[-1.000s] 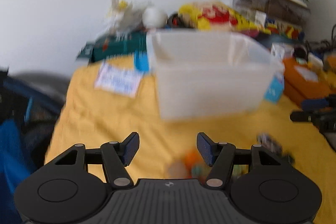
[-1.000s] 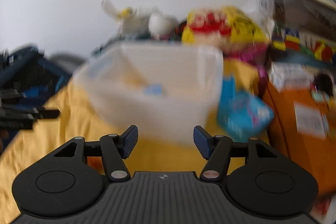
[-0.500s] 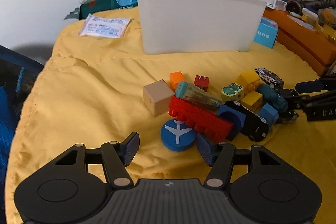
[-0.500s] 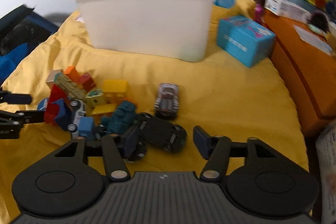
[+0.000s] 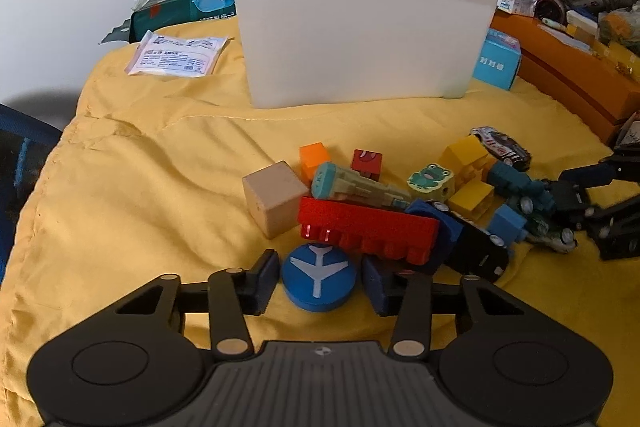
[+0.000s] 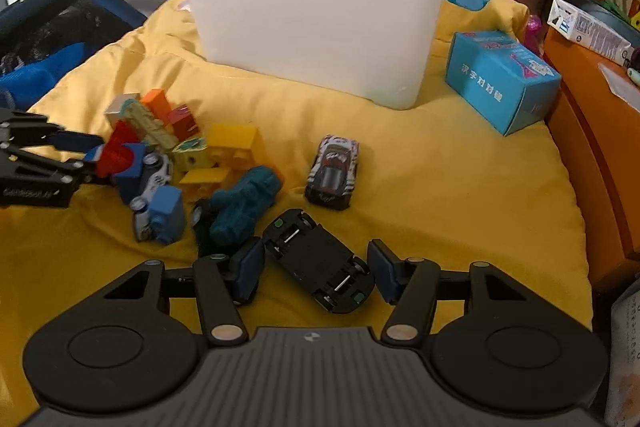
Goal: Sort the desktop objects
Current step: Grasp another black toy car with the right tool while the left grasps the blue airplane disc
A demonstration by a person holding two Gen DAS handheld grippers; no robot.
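A pile of toy blocks and cars lies on a yellow cloth [image 5: 140, 187] in front of a white plastic bin [image 5: 360, 27]. My left gripper [image 5: 320, 263] is low over the cloth, its jaws closing around a blue disc with a white plane [image 5: 319, 277]; thin gaps still show at both pads. My right gripper [image 6: 316, 249] straddles an upturned black toy car [image 6: 320, 261], jaws closing, pads right at the car's ends. A red brick [image 5: 368, 227] and a wooden cube [image 5: 272, 199] lie just beyond the disc.
A teal toy vehicle [image 6: 244, 203] and a white-and-red car [image 6: 334, 171] lie close to the black car. A blue carton [image 6: 500, 79] stands right of the bin [image 6: 312, 11]. Orange boxes [image 5: 580, 75] border the right. Clutter is stacked behind the bin.
Both grippers have dropped from facing the bin to the toy pile. The left jaws have narrowed around the blue disc, and the right jaws now flank the black car.
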